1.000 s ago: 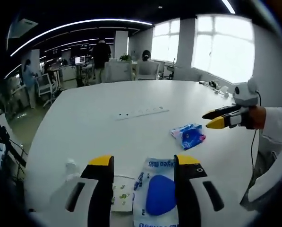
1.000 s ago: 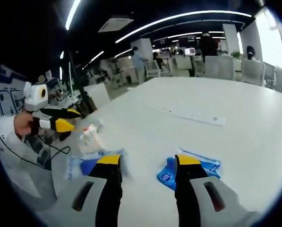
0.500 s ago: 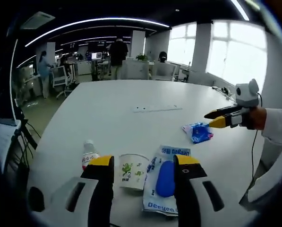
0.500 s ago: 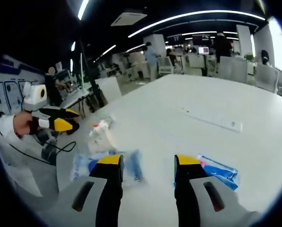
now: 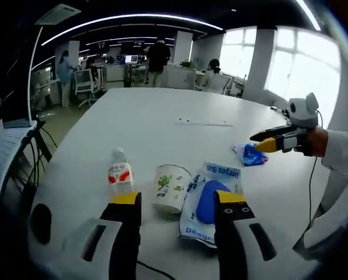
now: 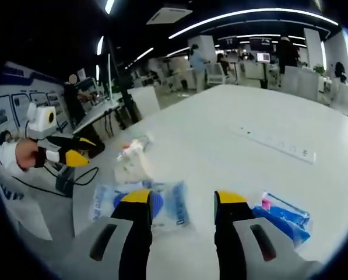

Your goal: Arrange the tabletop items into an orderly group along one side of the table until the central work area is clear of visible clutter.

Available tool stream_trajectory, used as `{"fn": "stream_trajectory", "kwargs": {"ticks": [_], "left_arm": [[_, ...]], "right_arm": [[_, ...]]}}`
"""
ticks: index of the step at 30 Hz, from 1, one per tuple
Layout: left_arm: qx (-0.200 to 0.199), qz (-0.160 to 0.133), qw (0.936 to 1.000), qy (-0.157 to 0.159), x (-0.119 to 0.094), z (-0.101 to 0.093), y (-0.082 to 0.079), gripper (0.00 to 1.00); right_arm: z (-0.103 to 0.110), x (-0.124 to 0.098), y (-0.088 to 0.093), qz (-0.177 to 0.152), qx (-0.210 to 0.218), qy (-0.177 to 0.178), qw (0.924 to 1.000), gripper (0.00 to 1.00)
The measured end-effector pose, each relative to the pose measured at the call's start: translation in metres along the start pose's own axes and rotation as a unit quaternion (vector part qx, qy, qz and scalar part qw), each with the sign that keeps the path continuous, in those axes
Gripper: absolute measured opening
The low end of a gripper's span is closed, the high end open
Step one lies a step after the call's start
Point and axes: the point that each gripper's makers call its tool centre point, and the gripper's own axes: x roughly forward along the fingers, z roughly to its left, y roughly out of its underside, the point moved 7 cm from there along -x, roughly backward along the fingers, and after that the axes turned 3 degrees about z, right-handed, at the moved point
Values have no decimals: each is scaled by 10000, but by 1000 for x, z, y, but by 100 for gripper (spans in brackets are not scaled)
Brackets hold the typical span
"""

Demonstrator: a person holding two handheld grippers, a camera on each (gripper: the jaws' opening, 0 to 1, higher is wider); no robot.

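Note:
On the white table point(image 5: 150, 128) stand a small bottle with a red label point(image 5: 120, 177) and a printed paper cup point(image 5: 172, 186). Beside them lies a white-and-blue packet point(image 5: 211, 201), and farther right a crumpled blue pack point(image 5: 250, 154). My left gripper point(image 5: 178, 201) is open just short of the cup and packet, with nothing between its jaws. My right gripper point(image 5: 273, 142) comes in from the right, its tips just above the blue pack. In the right gripper view that gripper point(image 6: 183, 198) is open over the packet point(image 6: 172, 207), with the blue pack point(image 6: 281, 216) to its right. The left gripper point(image 6: 74, 153) shows at far left.
A white power strip point(image 5: 203, 122) lies flat across the middle of the table, seen too as the strip point(image 6: 278, 146). A black cable point(image 5: 153, 269) runs by the near edge. A white sleeve point(image 5: 337, 175) is at the right. Chairs, desks and people stand beyond the far edge.
The left view has drawn back, bringing the bottle and whole cup into sight. The right view has swung left, so the blue pack now sits right of its jaws. Both grippers stay open.

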Motion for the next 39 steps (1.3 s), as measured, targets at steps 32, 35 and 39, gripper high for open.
{"fn": "stream_trajectory", "kwargs": {"ticks": [32, 35, 39], "left_arm": [[-773, 556, 9954, -82, 22, -3, 69, 43], [-775, 594, 9952, -65, 24, -3, 73, 40], [-852, 633, 9943, -35, 26, -3, 76, 38]], "right_arm": [[-10, 45, 42, 766, 69, -336, 9965, 38], [-10, 48, 46, 818, 96, -360, 9960, 35], [-9, 50, 51, 914, 150, -401, 9949, 28]]}}
